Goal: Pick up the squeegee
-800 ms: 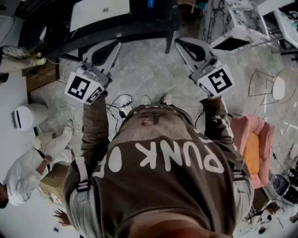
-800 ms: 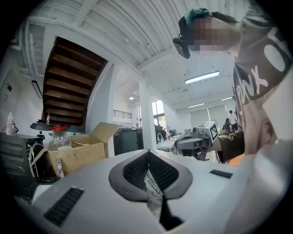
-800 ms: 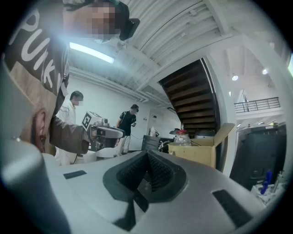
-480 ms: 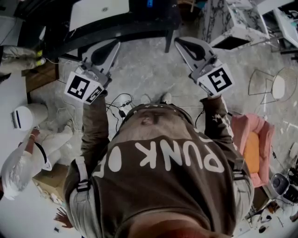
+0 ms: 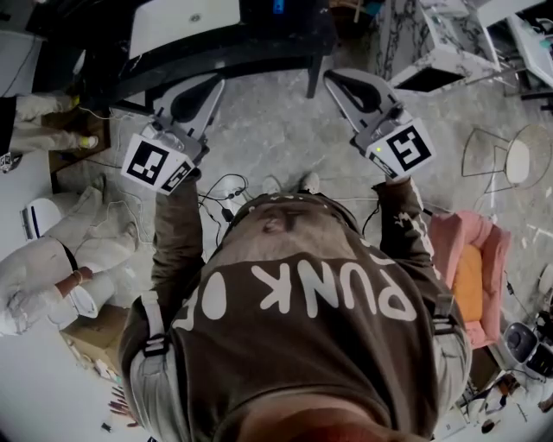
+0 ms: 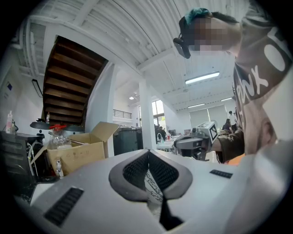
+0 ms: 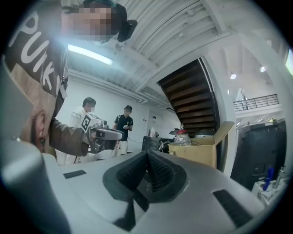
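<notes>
you held both tools out in front of your chest, level and well apart, aimed at the dark surface (image 5: pixel 220 53) ahead of your feet. this looked like a ready stance, not a reach. your left hand-held gripper (image 6: pixel 147 154) was closed, its ribbed pads meeting at the tips with nothing between them. your right hand-held gripper (image 7: pixel 147 154) was closed and empty in the same way. shut jaws made sense, i'd judge, because nothing was within reach to take hold of.

the squeegee did not show in any view. it was not on the white panel (image 5: pixel 183 22) lying on the surface, nor on the marble floor (image 5: pixel 268 138) by the loose cables (image 5: pixel 223 192). it did not show near the open cardboard box (image 6: pixel 75 153) that both gripper views caught under the stairs either. much of the surface sat past the top edge of the head view, so it could have lain there, though i cannot say.

so the pick-up had not begun. you would have needed to find the squeegee first, then part one pair of jaws before going in.
</notes>
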A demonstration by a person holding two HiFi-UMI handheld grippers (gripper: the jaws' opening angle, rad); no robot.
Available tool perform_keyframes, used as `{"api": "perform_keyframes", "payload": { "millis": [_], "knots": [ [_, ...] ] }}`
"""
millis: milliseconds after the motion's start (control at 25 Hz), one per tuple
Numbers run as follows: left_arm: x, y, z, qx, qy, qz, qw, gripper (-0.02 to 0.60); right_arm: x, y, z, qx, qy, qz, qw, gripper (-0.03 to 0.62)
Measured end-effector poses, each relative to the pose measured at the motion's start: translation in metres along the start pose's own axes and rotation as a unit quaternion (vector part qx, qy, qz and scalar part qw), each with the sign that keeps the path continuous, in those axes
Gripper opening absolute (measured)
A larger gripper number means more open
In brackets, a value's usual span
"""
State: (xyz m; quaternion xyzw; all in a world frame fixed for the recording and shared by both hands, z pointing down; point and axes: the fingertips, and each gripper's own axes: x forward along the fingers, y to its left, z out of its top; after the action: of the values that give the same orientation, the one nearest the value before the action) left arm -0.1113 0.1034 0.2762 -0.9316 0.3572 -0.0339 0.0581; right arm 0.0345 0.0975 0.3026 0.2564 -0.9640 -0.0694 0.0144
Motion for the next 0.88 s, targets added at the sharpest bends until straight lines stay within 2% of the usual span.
{"api": "perform_keyframes", "payload": {
  "millis": [160, 320, 560, 880],
  "knots": [
    [-0.0001, 0.0003, -0.0020, -0.001, 0.001, 0.000, 1.0000, 0.003, 0.0012, 0.0001, -0.0013, 0.005, -0.002, -0.002, 1.000, 0.011],
    [0.0006, 0.0002, -0.0027, -0.002, 0.001, 0.000, 1.0000, 0.003, 0.0028, 0.0006, 0.0024, 0.017, -0.012, -0.002, 1.000, 0.077],
    [0.0004, 0.0014, 0.0003, -0.001, 0.000, 0.000, 1.0000, 0.003, 0.0031, 0.0006, 0.0044, 0.020, -0.012, 0.002, 1.000, 0.103],
    [0.0022, 0.0033, -0.0025, -0.002, 0.001, -0.001, 1.0000, 0.003, 0.0050, 0.0033, 0.0001, 0.023, -0.007, 0.015, 1.000, 0.180]
  ]
}}
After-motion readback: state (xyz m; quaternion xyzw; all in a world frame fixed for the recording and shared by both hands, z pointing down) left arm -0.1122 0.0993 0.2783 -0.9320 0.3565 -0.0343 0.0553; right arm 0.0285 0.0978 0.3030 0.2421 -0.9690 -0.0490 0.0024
